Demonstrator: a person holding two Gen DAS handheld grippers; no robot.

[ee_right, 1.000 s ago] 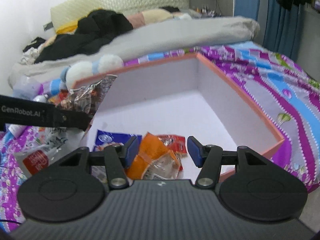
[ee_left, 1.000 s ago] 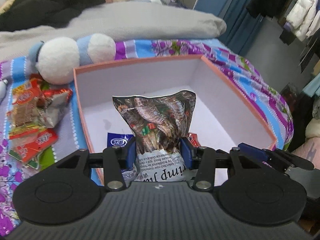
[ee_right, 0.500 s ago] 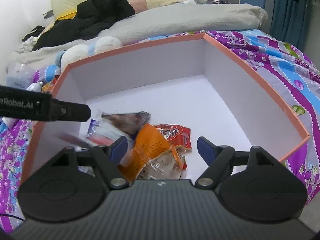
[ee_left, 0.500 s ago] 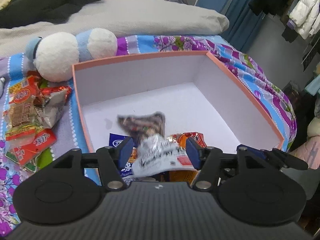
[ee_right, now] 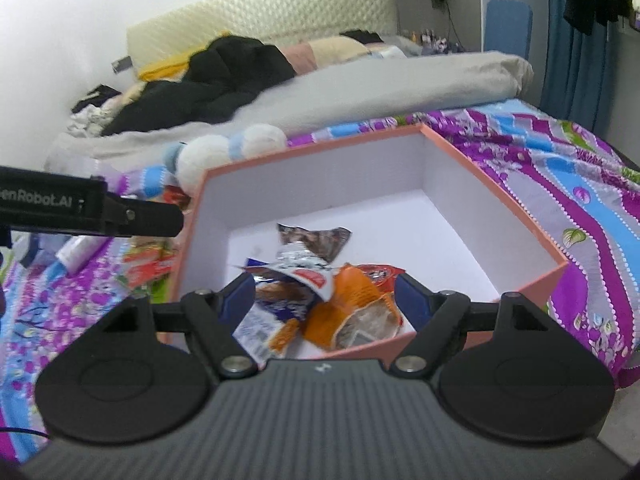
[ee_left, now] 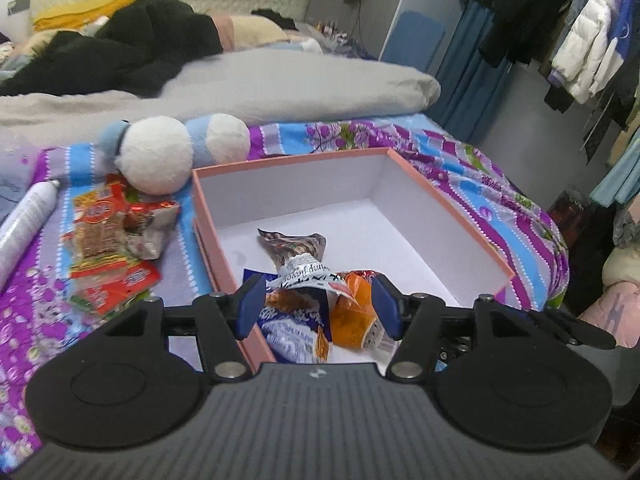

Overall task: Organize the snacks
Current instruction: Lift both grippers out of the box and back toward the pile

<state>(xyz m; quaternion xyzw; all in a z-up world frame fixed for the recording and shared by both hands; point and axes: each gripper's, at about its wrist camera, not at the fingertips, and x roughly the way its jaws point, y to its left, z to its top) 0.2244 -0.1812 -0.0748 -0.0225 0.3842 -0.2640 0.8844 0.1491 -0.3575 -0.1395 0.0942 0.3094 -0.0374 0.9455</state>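
**Both packets dropped into the box; both grippers empty above it**

Left wrist view: the left gripper (ee_left: 318, 306) has its jaws spread with nothing between the pads; a second ago those pads pinched the dark shrimp packet (ee_left: 298, 254) upright over the box, and half a second ago the packet was falling, blurred; now it lies on the white floor of the pink box (ee_left: 452, 224), its crimped end pointing to the far wall, resting across the blue packet (ee_left: 288, 330) and beside the orange packet (ee_left: 354, 316); the view has drawn back and upward, so more of the bedspread (ee_left: 472, 168) and the plush toy (ee_left: 158, 160) shows; outside the box, to its left on the bedspread, a heap of loose snacks (ee_left: 114, 248) waits, with a white tube (ee_left: 24, 220) lying further left.

Right wrist view: the right gripper (ee_right: 324, 300) is likewise released and wide; a second ago the orange packet (ee_right: 352, 312) sat between its narrower jaws, and now that packet lies free in the near corner of the box (ee_right: 492, 184), touching the shrimp packet (ee_right: 310, 246) and the red packet (ee_right: 382, 270); the left gripper's black arm (ee_right: 92, 210) crosses the left edge, apart from the box and over the loose snacks.

For the task, I judge this round of placing done: four packets are in the box, crowded into the near corner with the far floor bare; the heap on the bedspread is what remains, and the left gripper sits nearer to it.
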